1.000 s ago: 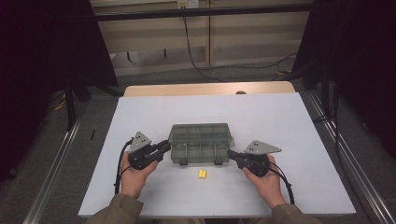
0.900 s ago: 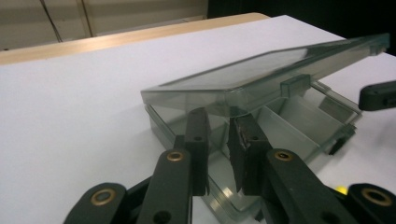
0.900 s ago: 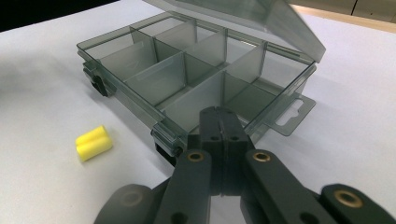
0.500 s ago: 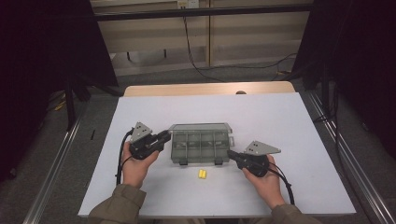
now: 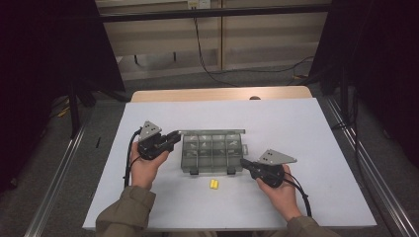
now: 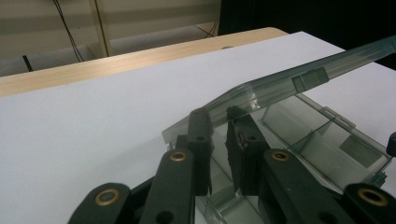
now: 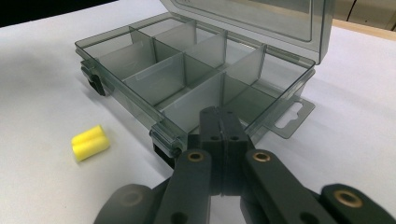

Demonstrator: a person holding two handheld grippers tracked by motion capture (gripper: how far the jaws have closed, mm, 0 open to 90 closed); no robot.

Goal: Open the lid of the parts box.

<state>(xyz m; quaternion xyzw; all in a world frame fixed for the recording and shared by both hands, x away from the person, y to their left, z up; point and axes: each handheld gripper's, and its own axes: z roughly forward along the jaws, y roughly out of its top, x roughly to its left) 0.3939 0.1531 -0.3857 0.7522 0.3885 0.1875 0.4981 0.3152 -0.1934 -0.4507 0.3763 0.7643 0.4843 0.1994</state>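
Note:
A smoky clear compartment box (image 5: 212, 154) lies mid-table with its lid (image 5: 212, 132) swung up at the far side. My left gripper (image 5: 175, 137) is at the lid's left corner. In the left gripper view its jaws (image 6: 218, 114) are shut on the lid (image 6: 299, 79) edge, above the open box (image 6: 322, 140). My right gripper (image 5: 243, 162) is shut with nothing in it, and its tips (image 7: 219, 112) rest against the front right rim of the box (image 7: 275, 100). The compartments look bare under the raised lid (image 7: 261, 14). A pair of yellow earplugs (image 5: 213, 184) (image 7: 89, 141) lies just in front of the box.
A white sheet (image 5: 296, 128) covers the table, and a strip of wood (image 5: 217, 94) shows at its far edge. Metal rails (image 5: 365, 168) run along both sides. Cables trail on the floor beyond the table.
The lid has gone from flat on the box to raised. My left gripper rose and moved toward the far side with it. The right gripper stayed put.

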